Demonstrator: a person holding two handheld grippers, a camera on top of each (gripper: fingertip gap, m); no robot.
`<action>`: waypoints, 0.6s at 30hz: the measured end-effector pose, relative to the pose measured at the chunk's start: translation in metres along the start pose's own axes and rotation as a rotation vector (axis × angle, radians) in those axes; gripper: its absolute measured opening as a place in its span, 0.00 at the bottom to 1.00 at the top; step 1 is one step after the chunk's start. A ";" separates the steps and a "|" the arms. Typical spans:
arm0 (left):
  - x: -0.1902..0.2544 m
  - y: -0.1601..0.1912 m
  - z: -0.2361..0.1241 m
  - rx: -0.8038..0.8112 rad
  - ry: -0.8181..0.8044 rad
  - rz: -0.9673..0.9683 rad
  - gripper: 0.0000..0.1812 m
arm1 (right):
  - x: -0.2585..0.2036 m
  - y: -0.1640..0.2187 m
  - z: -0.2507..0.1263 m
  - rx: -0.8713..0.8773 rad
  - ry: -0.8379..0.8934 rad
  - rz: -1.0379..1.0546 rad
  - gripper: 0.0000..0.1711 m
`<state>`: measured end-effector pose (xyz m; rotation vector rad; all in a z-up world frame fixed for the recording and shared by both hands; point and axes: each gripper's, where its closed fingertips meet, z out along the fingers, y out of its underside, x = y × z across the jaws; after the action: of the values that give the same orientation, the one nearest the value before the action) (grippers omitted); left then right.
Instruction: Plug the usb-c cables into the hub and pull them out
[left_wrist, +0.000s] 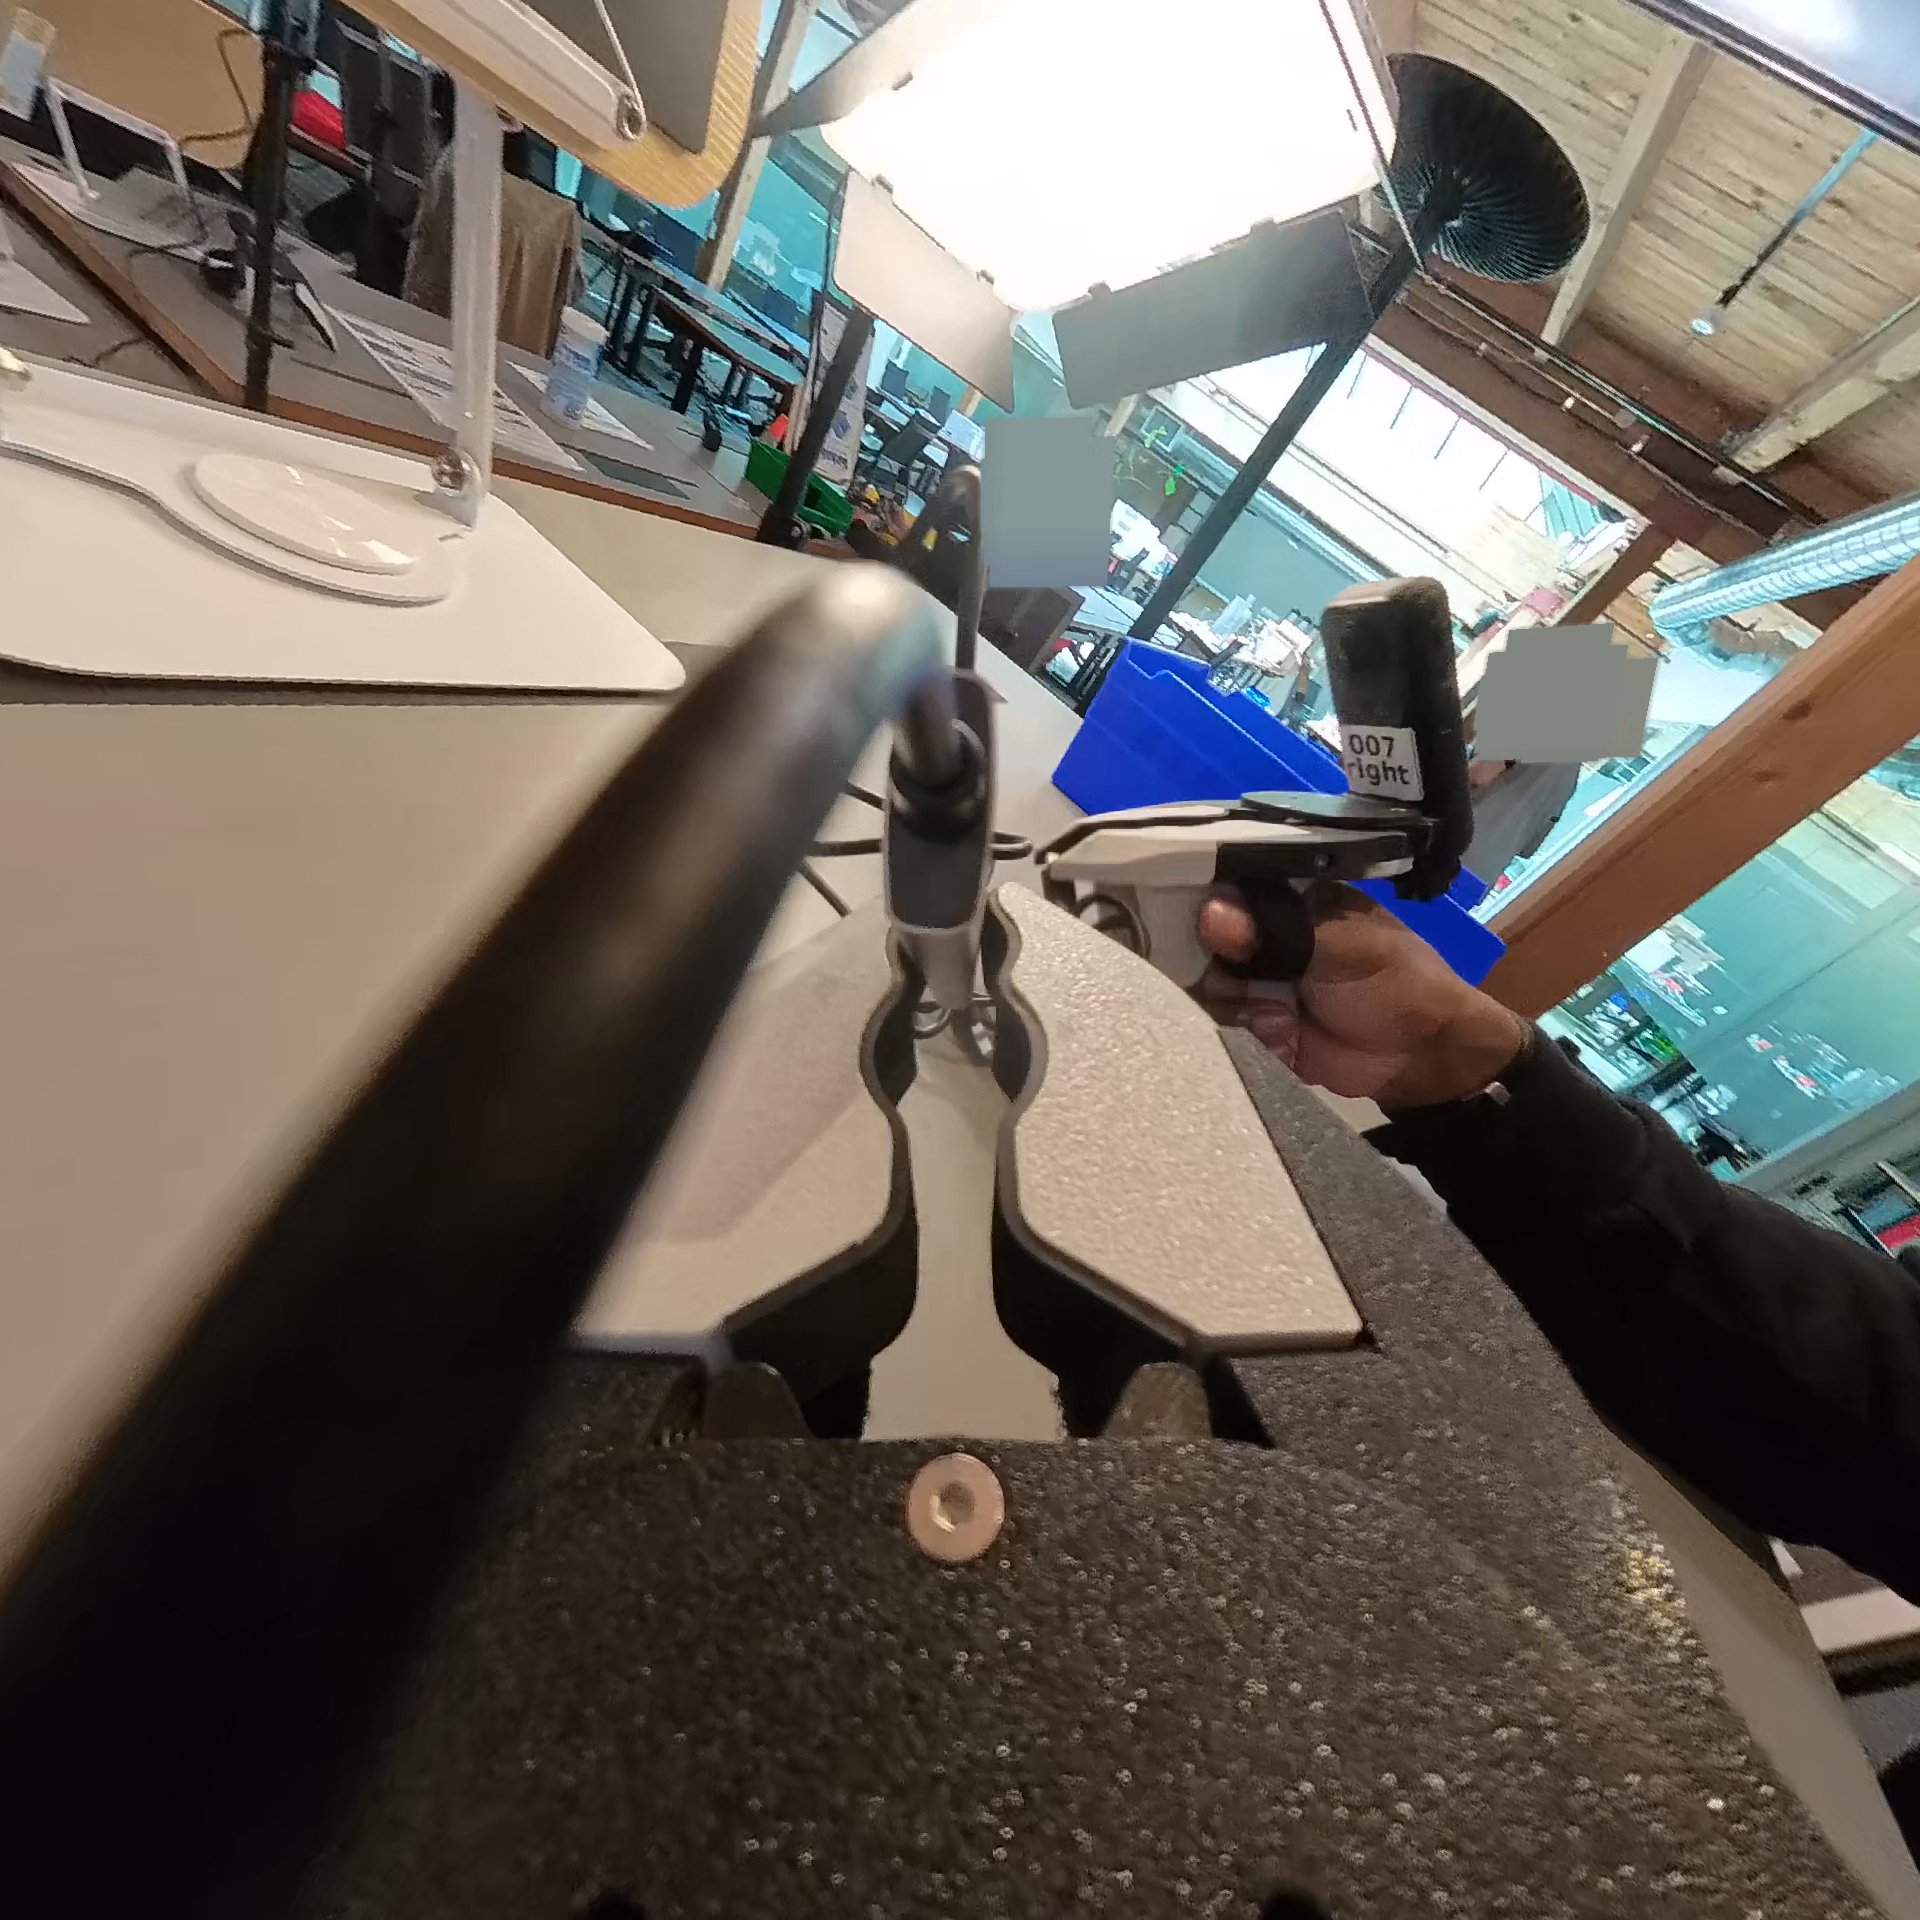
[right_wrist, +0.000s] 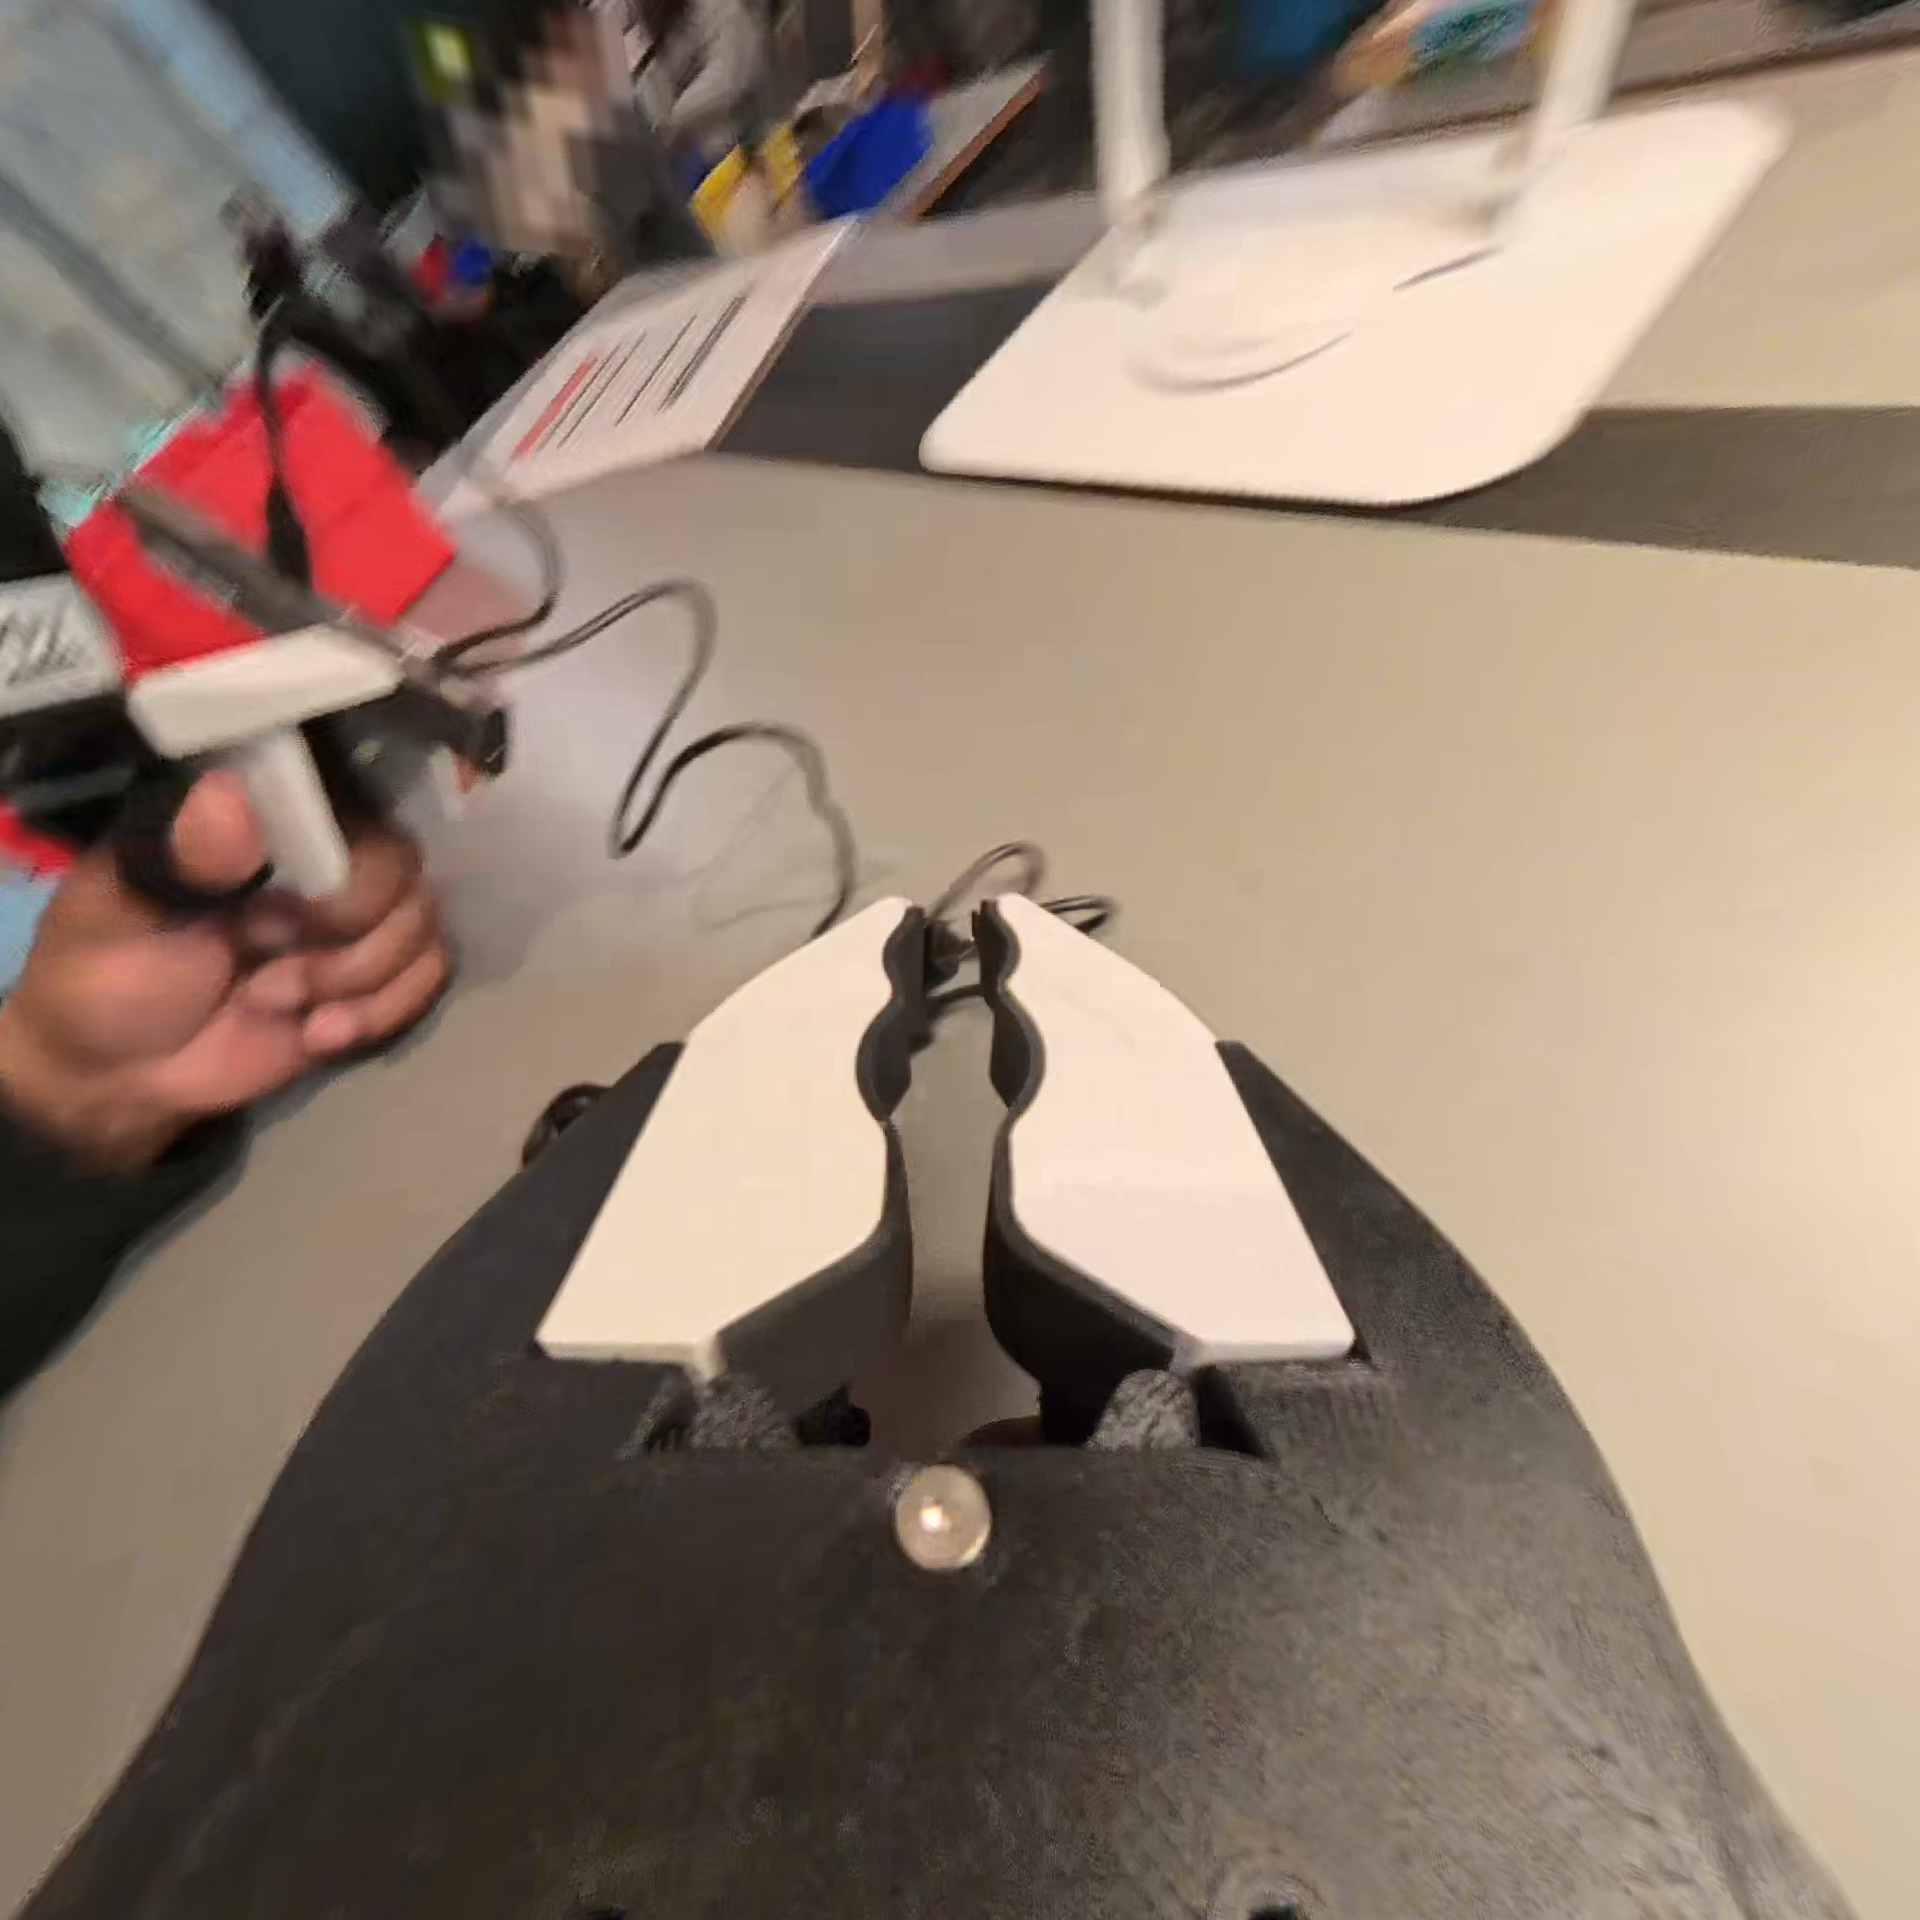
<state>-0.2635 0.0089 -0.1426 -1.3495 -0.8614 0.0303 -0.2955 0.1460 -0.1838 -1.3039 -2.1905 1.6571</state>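
Note:
My left gripper (left_wrist: 940, 971) is shut on a grey usb-c plug (left_wrist: 935, 873) and holds it upright above the table. Its black cable (left_wrist: 582, 1039) bends back past the camera, large and blurred at the lower left. My right gripper (right_wrist: 951, 920) is nearly closed, pinching a black cable (right_wrist: 727, 748) that loops across the grey table (right_wrist: 1351, 831). Each gripper also shows in the other view, in a person's hand: the right gripper (left_wrist: 1049, 854) just right of the plug, the left gripper (right_wrist: 468, 732) at the left. I cannot make out the hub.
A white lamp base (left_wrist: 312, 530) stands on a white mat (right_wrist: 1299, 416) at the back of the table. Blue bins (left_wrist: 1195, 748) sit beyond the table's far edge. A wooden post (left_wrist: 1714, 790) rises at the right. The right wrist view is motion-blurred. The grippers' ends are close to 15 cm from one another.

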 end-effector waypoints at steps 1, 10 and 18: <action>-0.002 -0.002 -0.001 0.012 -0.013 0.001 0.05 | 0.012 -0.007 -0.005 0.053 0.050 0.047 0.05; -0.007 -0.006 -0.005 0.036 -0.038 -0.003 0.03 | -0.008 -0.011 -0.009 0.055 -0.067 0.010 0.05; -0.007 -0.006 -0.005 0.038 -0.038 -0.003 0.05 | -0.011 -0.060 -0.046 0.356 -0.094 -0.022 0.01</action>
<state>-0.2689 -0.0003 -0.1410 -1.3155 -0.8906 0.0703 -0.2969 0.1701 -0.1116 -1.1206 -1.8289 2.0183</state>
